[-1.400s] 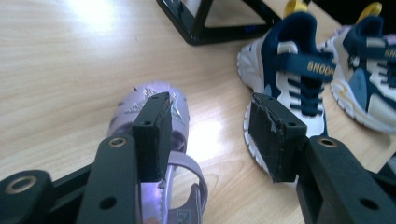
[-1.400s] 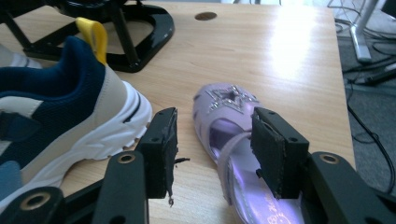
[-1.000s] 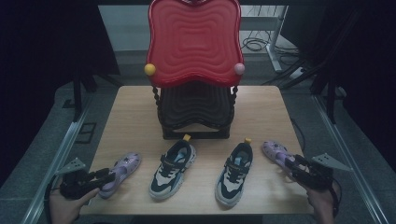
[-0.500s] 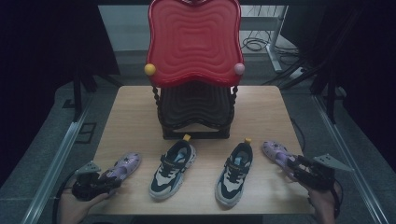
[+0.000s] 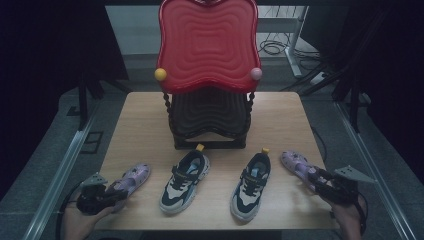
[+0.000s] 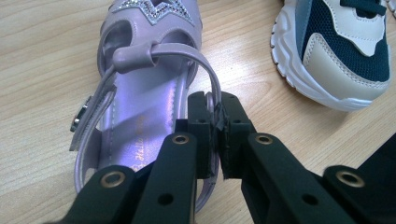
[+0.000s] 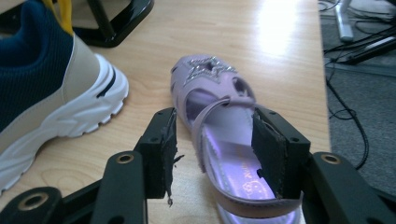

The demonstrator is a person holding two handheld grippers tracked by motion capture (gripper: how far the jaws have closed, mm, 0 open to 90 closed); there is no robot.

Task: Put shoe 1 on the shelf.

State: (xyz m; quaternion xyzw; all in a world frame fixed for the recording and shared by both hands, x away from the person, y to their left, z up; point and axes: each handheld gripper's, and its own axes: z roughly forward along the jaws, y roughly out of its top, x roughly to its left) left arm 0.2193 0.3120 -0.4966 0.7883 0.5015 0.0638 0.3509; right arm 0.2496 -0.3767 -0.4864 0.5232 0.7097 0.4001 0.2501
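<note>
Two purple sandals lie at the table's front corners. The left purple sandal (image 5: 132,177) (image 6: 140,107) has its thin heel strap pinched between the pads of my left gripper (image 5: 119,193) (image 6: 217,109), whose jaws have just been closing onto it. The right purple sandal (image 5: 295,162) (image 7: 210,79) lies with its heel between the jaws of my right gripper (image 5: 316,177) (image 7: 215,122). That gripper is open. Its left pad (image 7: 166,149) stands clear of the sandal, and the right pad sits close beside the heel.
Two navy, white and beige sneakers (image 5: 185,180) (image 5: 251,185) lie between the sandals, one (image 6: 336,51) near my left jaws, the other (image 7: 51,88) near my right. A red wavy panel (image 5: 207,47) on a black stand (image 5: 209,125) rises mid-table (image 5: 145,115).
My left gripper's jaws have closed on the left sandal's heel strap. The right gripper and the right sandal have stayed where they were.
</note>
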